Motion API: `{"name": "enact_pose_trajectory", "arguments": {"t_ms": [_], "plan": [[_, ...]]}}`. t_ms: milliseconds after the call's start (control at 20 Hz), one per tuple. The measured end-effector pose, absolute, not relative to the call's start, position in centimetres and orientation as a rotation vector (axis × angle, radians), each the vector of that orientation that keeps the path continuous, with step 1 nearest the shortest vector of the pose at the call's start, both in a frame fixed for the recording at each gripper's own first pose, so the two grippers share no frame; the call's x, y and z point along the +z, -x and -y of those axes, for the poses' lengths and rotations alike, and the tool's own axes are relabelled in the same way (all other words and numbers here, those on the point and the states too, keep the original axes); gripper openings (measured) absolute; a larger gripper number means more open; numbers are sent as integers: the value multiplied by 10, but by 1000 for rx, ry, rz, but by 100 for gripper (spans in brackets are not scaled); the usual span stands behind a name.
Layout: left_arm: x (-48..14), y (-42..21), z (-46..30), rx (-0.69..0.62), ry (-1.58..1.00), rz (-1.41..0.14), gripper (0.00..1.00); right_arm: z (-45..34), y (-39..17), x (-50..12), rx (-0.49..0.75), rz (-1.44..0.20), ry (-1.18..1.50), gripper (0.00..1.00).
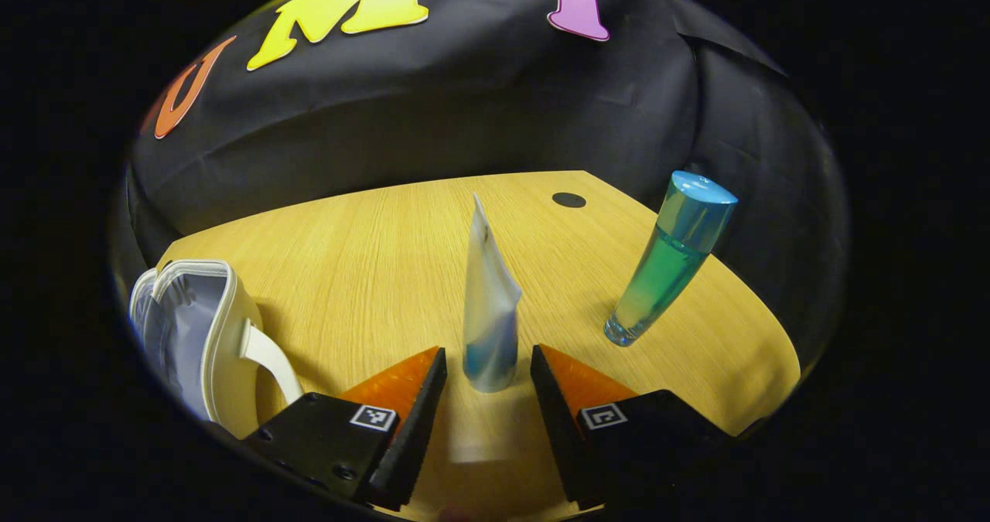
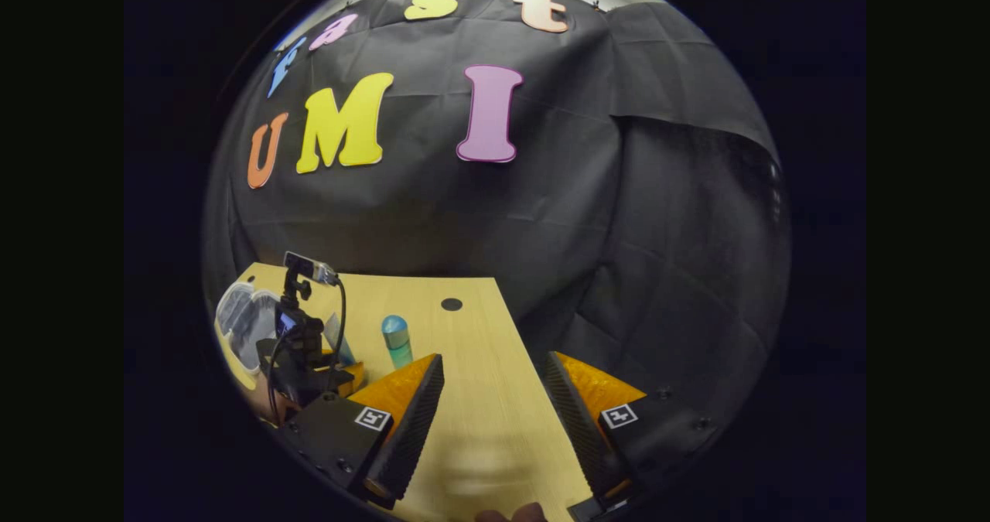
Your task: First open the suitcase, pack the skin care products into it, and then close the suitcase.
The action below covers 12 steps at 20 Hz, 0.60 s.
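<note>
With the suitcase [image 1: 197,329] already open left of the jaws, packing is in hand — the left gripper [image 1: 489,371], jaws released, straddles the upright tube [image 1: 489,313] on the bench [image 1: 371,251] — next, clench; the right gripper [image 2: 492,398] waits released.

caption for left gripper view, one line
Open left claw straddling upright white-and-blue squeeze tube; open white zip case left, teal capped bottle right.

White suitcase [image 1: 197,336] open; tube [image 1: 489,313] upright — blue bottle [image 1: 671,259] standing nearby.
</note>
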<state>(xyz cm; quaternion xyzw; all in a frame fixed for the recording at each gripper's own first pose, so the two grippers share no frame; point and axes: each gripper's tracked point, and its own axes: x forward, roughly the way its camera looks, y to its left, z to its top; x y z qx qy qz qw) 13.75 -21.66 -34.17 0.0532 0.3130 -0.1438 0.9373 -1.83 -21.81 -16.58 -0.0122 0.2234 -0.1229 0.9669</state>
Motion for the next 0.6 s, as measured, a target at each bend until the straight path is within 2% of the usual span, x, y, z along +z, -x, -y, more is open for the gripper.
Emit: {"name": "enact_pose_trajectory", "arguments": {"t_ms": [50,100,200,250,600], "plan": [[-342,-138,216,-291,-111,-645,75,217,19,-168,-246,-453,24,80],[-344,-137,215,-288,-110,-651,59,216,19,-168,-246,-456,25,80],[-345,-140,213,-288,-114,-654,53,215,20,-173,-242,-467,26,80],[-345,-141,213,-293,-116,-654,44,213,19,-175,-235,-471,25,80],[-310,-124,200,-303,-74,-644,41,172,-7,-199,-85,-471,38,80]]}}
